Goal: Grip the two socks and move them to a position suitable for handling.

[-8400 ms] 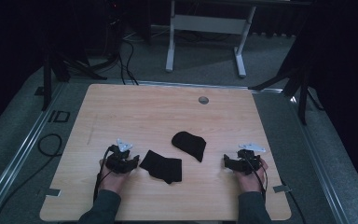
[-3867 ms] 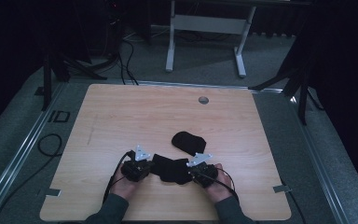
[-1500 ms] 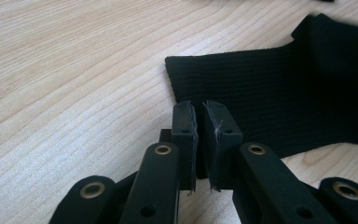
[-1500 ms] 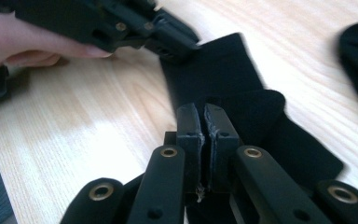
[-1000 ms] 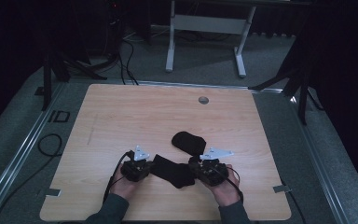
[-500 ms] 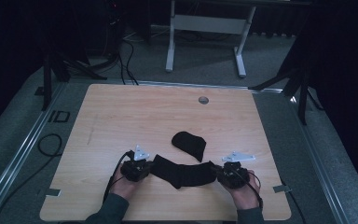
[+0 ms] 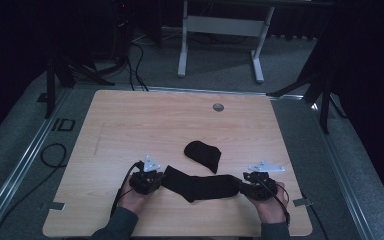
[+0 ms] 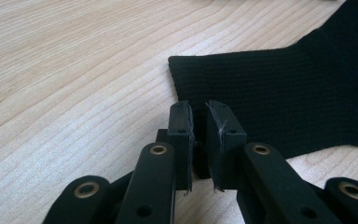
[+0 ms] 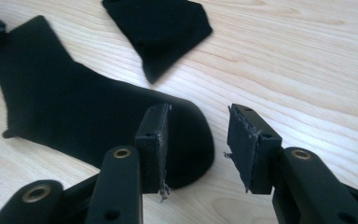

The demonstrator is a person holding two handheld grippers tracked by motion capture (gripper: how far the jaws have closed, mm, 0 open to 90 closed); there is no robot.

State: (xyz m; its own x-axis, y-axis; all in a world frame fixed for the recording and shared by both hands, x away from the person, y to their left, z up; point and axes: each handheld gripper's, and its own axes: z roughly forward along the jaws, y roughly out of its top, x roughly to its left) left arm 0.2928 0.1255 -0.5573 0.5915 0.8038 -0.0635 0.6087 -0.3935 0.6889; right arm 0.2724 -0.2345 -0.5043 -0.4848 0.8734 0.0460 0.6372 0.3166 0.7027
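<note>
Long black knitted sock (image 7: 198,184) lay flat and stretched out near my edge of the light wooden desk (image 7: 130,120), cuff by my left tongs (image 7: 156,181), toe by my right tongs (image 7: 241,188). Second black sock, folded into a small wedge (image 7: 203,154), sat just beyond it, apart.

Left tongs: in the left gripper view the pads (image 8: 181,122) stood a narrow gap apart with nothing between them, the ribbed cuff edge (image 8: 242,81) just ahead. Jaws had just been easing open, so not gripping.

Right tongs (image 9: 196,140): jaws had just been opening, clearly apart. One pad (image 9: 154,140) sat over the rounded toe (image 9: 191,140), the other over bare wood. Toe released, nothing clamped.

Handling judgement: light, soft, limp knit. No stiffness, so it would sag and bunch if lifted at one point. Grips well on rubber pads, nothing fragile. Thin on the wood, so I'd need to scrape under an edge. Best holds: doubled ribbed cuff hem on the left, toe tip on the right, pinching both layers.
</note>
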